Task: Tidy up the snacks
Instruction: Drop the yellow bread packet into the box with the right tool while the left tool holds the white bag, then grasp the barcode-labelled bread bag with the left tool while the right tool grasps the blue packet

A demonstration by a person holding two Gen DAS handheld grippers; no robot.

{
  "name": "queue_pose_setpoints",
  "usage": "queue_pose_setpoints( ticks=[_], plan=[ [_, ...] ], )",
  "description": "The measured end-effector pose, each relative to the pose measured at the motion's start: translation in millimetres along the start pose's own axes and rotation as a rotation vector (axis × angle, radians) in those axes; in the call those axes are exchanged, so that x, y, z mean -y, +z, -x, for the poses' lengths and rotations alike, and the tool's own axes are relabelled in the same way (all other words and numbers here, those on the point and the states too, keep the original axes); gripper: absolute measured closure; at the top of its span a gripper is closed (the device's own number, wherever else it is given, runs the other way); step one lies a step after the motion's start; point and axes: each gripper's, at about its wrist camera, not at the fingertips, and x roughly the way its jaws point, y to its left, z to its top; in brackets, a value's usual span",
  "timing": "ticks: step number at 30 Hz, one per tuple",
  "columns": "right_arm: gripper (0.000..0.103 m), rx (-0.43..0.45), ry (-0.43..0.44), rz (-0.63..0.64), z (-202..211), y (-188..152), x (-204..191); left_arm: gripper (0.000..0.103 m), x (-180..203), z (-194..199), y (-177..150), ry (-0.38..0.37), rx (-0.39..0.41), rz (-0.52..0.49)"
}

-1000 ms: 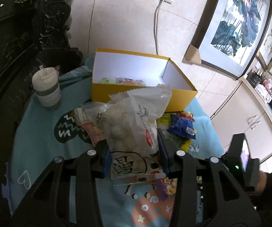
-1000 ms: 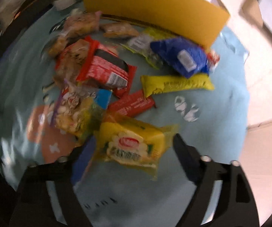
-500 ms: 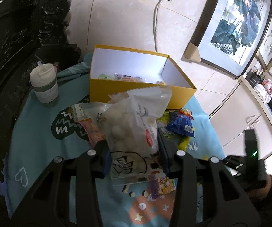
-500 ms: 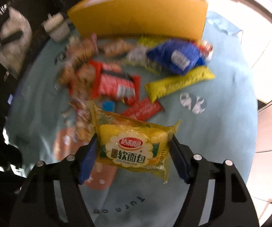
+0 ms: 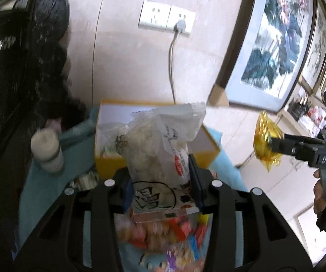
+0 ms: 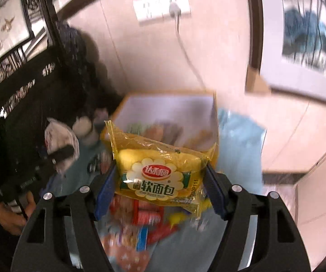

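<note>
Mid-task: both tongs loaded and in the air, nothing dropped yet. Yellow box (image 6: 169,111) upper centre of the right wrist view already has a few snacks inside; a loose pile of snacks (image 6: 140,217) is left on the teal-covered surface (image 6: 240,140) at lower centre.

Left tongs (image 5: 160,181) are clamped on a clear puffed-snack bag (image 5: 160,145), centre of the frame, standing upright, long axis vertical, top seal toward the box.

Right tongs (image 6: 160,181) are closed on a yellow bread pack (image 6: 160,172), pads on its two short ends, long axis left-right across the frame, label facing the camera, tilted slightly.

Judgement: both still need placing in the box; several more rounds left.
</note>
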Motion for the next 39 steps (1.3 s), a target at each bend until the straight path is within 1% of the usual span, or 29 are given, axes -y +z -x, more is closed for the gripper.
queue_pose_setpoints(
  ticks=[2, 5, 8, 9, 10, 11, 12, 13, 14, 15, 17, 19, 21, 24, 27, 28, 29, 31, 33, 34, 35, 39],
  plan=[
    [0.031, 0.03, -0.005, 0.006, 1, 24, 0, 0.061, 2, -5, 20, 0.005, 0.024, 0.006],
    [0.031, 0.069, -0.018, 0.0, -9, 63, 2, 0.061, 3, -18, 57, 0.0, 0.058, 0.027],
    [0.031, 0.108, -0.03, -0.021, -25, 97, 6, 0.06, 10, -34, 95, 0.023, 0.089, -0.006],
    [0.03, 0.117, -0.034, -0.03, -34, 107, 8, 0.059, 12, -41, 103, 0.033, 0.086, -0.019],
    [0.024, 0.105, -0.06, -0.038, -48, 116, 11, 0.042, 13, -55, 115, 0.055, 0.07, -0.033],
    [0.021, 0.063, -0.105, -0.049, -66, 121, 16, 0.01, 12, -66, 121, 0.079, 0.053, -0.037],
    [0.018, 0.015, -0.15, -0.057, -83, 123, 20, 0.004, 8, -80, 125, 0.121, 0.032, -0.036],
    [0.018, -0.022, -0.176, -0.065, -94, 121, 22, 0.003, 2, -92, 126, 0.166, 0.007, -0.032],
    [0.018, -0.048, -0.167, -0.077, -103, 115, 25, 0.003, -2, -99, 125, 0.182, -0.018, -0.027],
    [0.018, -0.049, -0.15, -0.077, -106, 108, 26, 0.003, -6, -105, 122, 0.192, -0.048, -0.021],
    [0.018, -0.05, -0.156, -0.055, -109, 92, 26, 0.003, -14, -104, 107, 0.191, -0.044, -0.02],
    [0.018, -0.08, -0.157, -0.058, -115, 73, 31, 0.003, -21, -102, 87, 0.227, -0.041, -0.039],
    [0.018, -0.113, -0.168, -0.079, -120, 52, 38, 0.003, -27, -100, 65, 0.228, -0.057, -0.02],
    [0.018, -0.151, -0.196, -0.09, -120, 14, 44, 0.003, -34, -92, 24, 0.239, -0.071, 0.011],
    [0.016, -0.205, -0.214, -0.097, -122, -34, 46, 0.003, -35, -82, -25, 0.278, -0.088, -0.015],
    [0.016, -0.226, -0.225, -0.096, -125, -49, 46, 0.003, -37, -80, -46, 0.294, -0.104, -0.028],
    [0.016, -0.26, -0.244, -0.092, -130, -69, 45, 0.003, -39, -78, -61, 0.307, -0.119, -0.037],
    [0.016, -0.296, -0.257, -0.095, -139, -98, 44, 0.003, -47, -77, -91, 0.327, -0.16, -0.034],
    [0.016, -0.318, -0.243, -0.122, -146, -113, 43, 0.003, -57, -79, -113, 0.332, -0.211, -0.013],
    [0.016, -0.327, -0.245, -0.128, -150, -115, 43, 0.003, -62, -82, -123, 0.337, -0.242, -0.006],
    [0.016, -0.339, -0.258, -0.128, -156, -118, 41, 0.003, -64, -84, -128, 0.342, -0.257, -0.002],
    [0.013, -0.336, -0.288, -0.118, -166, -113, 40, 0.003, -67, -92, -129, 0.333, -0.26, 0.004]
  ],
)
